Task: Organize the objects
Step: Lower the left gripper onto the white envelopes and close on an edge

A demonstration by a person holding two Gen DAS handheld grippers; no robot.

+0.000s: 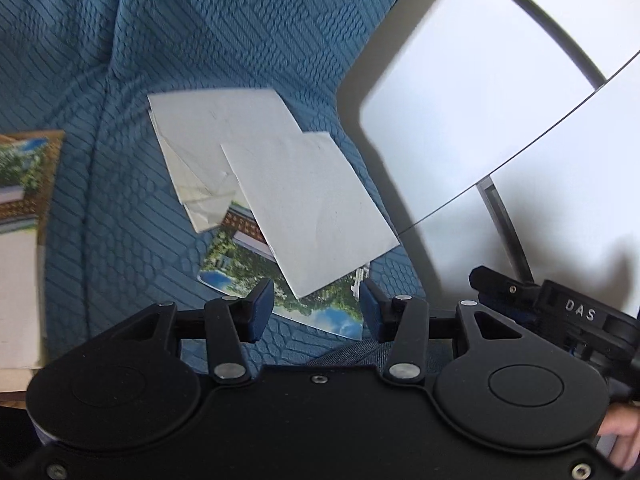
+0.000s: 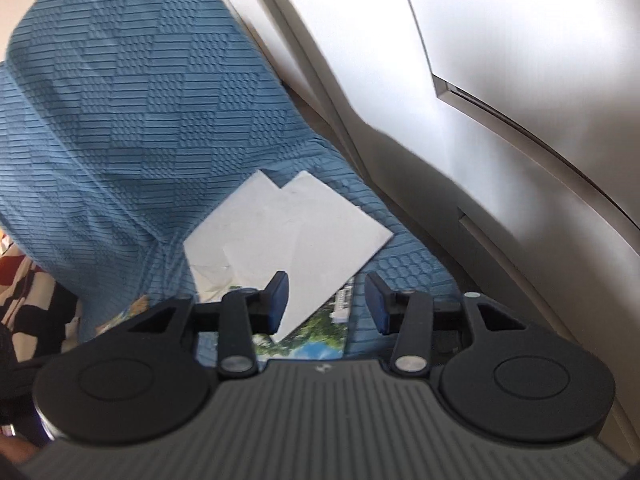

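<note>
Several white envelopes (image 1: 308,208) lie overlapped on a blue textured sofa cover (image 1: 200,32), on top of a printed card with greenery and sky (image 1: 320,308). My left gripper (image 1: 317,304) is open and empty, just above the near edge of the card. The right gripper shows at the right edge of the left wrist view (image 1: 560,304). In the right wrist view the same white envelopes (image 2: 296,232) and printed card (image 2: 320,332) lie between the fingers of my right gripper (image 2: 327,300), which is open and empty.
Another printed card on white paper (image 1: 24,200) lies at the left edge. White cabinet panels (image 1: 480,100) stand to the right of the sofa, also in the right wrist view (image 2: 500,120). A black, white and red patterned cloth (image 2: 28,300) shows at the left.
</note>
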